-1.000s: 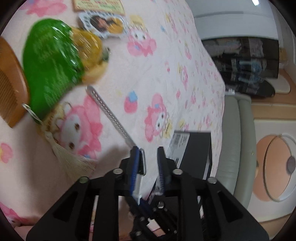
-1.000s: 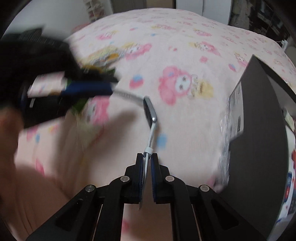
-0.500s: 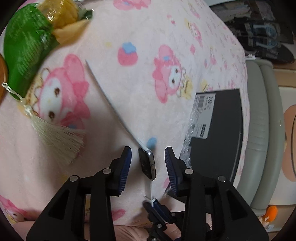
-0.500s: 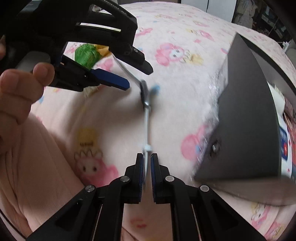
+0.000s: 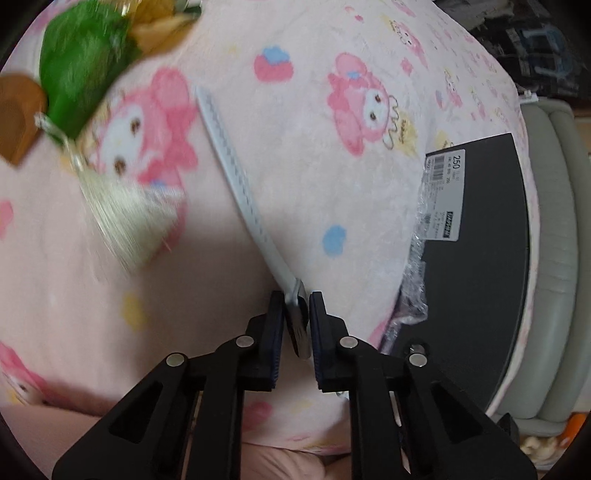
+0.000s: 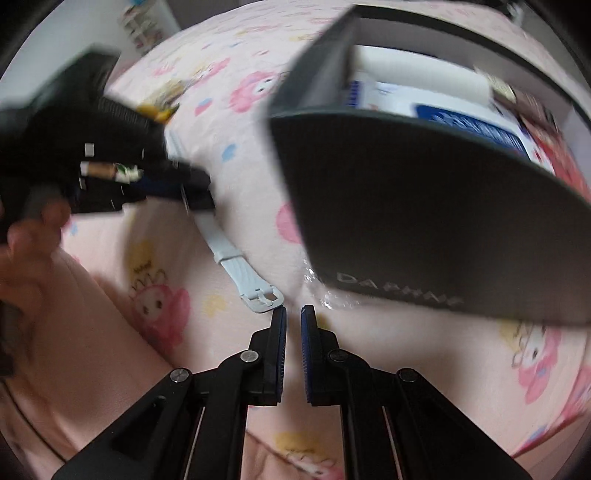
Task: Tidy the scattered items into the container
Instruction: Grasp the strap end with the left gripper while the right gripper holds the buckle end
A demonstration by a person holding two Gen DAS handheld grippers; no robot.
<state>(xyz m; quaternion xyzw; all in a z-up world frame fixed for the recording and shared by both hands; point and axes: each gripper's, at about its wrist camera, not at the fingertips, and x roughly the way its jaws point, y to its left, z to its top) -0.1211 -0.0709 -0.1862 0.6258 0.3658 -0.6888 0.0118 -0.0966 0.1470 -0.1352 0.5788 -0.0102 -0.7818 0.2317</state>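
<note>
A pale blue wristwatch [image 5: 240, 184] lies stretched across the pink cartoon blanket [image 5: 332, 184]. My left gripper [image 5: 297, 314] is shut on the watch's metal case, its strap running up and left. In the right wrist view the watch's buckle end [image 6: 255, 291] lies on the blanket just left of my right gripper [image 6: 293, 317], which is slightly open and empty. The black box [image 6: 424, 206] stands close on the right, with packets inside it [image 6: 461, 114]. It also shows in the left wrist view [image 5: 480, 240].
A green packet [image 5: 81, 62], a yellow item [image 5: 162, 18], a wooden comb [image 5: 14, 114] and a cream tassel [image 5: 125, 214] lie at the upper left. A grey padded bed edge [image 5: 554, 221] runs beyond the box. A hand [image 6: 29, 236] holds the left gripper.
My left gripper closed on the watch case. My right gripper let go of the buckle end and drew back, swinging toward the black box.
</note>
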